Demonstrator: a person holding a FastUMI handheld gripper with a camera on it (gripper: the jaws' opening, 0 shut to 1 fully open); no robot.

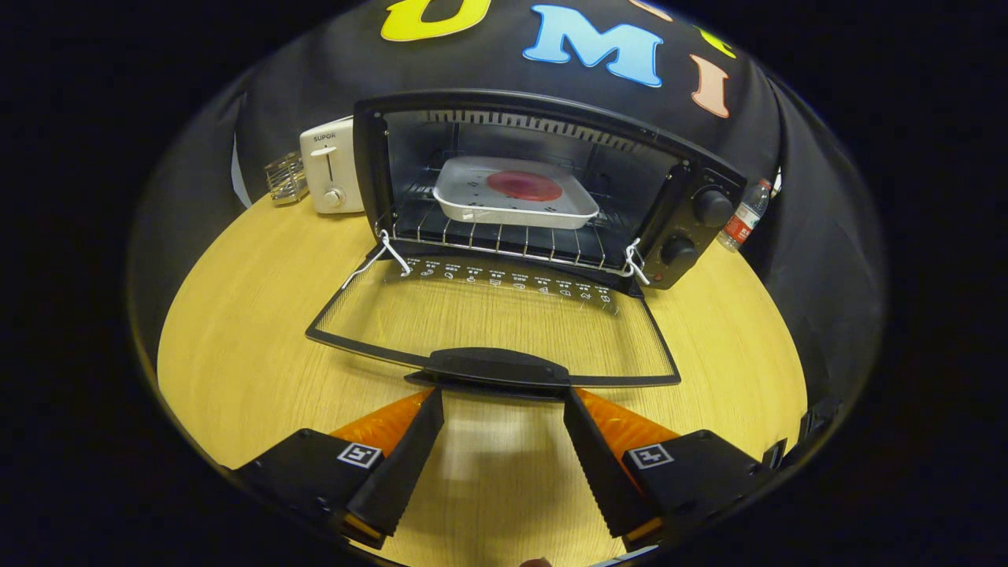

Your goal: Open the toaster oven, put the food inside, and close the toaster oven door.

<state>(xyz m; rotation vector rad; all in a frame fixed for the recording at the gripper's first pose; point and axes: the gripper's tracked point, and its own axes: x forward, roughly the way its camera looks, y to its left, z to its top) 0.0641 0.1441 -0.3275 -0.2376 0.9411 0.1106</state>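
Gripper view: the gripper (502,398) has its jaws spread wide, empty, tips just short of the door handle (496,368) of the lowered toaster oven door (488,315). Beyond, the food tray (512,193) sits on the rack inside the toaster oven (693,213) on the table (236,315).

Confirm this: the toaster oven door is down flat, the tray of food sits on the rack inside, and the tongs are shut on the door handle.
Wrong on the tongs: the gripper view shows them open, fingertips just under the door handle, not clamping it. The toaster oven door is down and the tray of food sits on the rack.

Door handle (498,370) hides tongs (502,398) tips; contact unclear.
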